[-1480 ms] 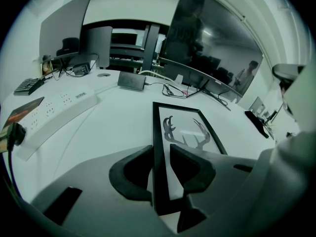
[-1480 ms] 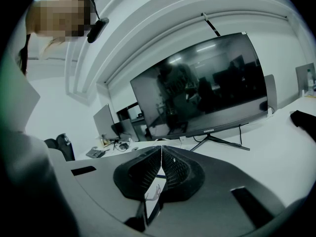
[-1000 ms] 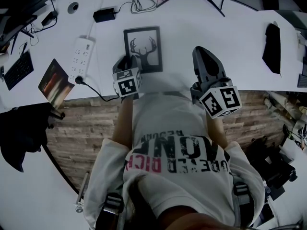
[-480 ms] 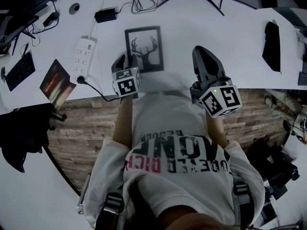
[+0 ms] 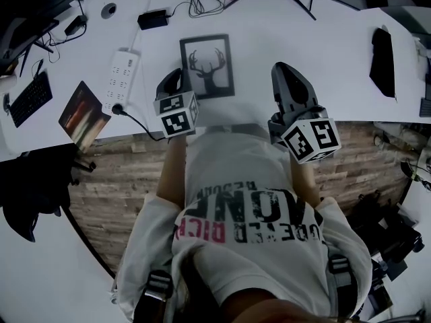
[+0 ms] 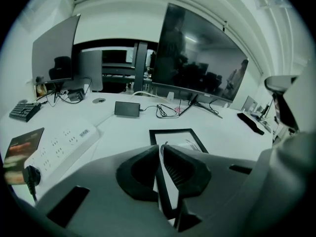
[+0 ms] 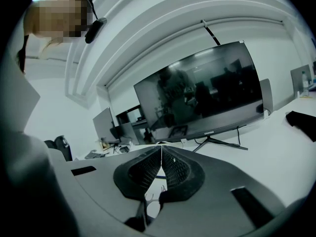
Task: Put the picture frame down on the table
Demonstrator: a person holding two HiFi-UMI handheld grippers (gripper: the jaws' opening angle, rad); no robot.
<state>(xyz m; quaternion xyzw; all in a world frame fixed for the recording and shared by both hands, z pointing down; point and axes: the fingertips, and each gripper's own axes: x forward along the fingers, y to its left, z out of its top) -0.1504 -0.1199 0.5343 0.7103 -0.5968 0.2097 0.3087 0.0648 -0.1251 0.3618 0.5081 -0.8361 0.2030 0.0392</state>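
**Deer frame flat on the desk, both grippers empty**

Starting far left in the head view: a dark ribbed keyboard (image 5: 28,98). Then a glossy brown rectangular booklet (image 5: 82,115) right at the desk's near edge. Then a long white plastic power strip (image 5: 121,73) with a black plug (image 5: 116,110) stuck in its near end.

Next up, the left gripper (image 5: 172,79), matte grey plastic, hovering just beside the lower left corner of the thin black rectangular picture frame (image 5: 208,66). Lying flat and face up on the smooth white table (image 5: 303,39), that one, roughly centre, with a deer-head silhouette on white paper and nothing touching it. Just been closing on the left side, now down to a thin slit between the pad tips, nothing pinched in there.

Further right, the right gripper (image 5: 288,73), same grey build, held over the table and apart from the frame. Ribbed black pads tip to tip, empty too. Far right, a dark elongated object (image 5: 382,56), can't tell what.

Only in the left gripper view: the frame's raised black moulding, seen through the gap under the pads. Also a big glossy dark monitor (image 6: 202,58) on a thin stand behind.

Only in the right gripper view: a fine grid texture on the pads, plus what looks like antler tips peeking out underneath.
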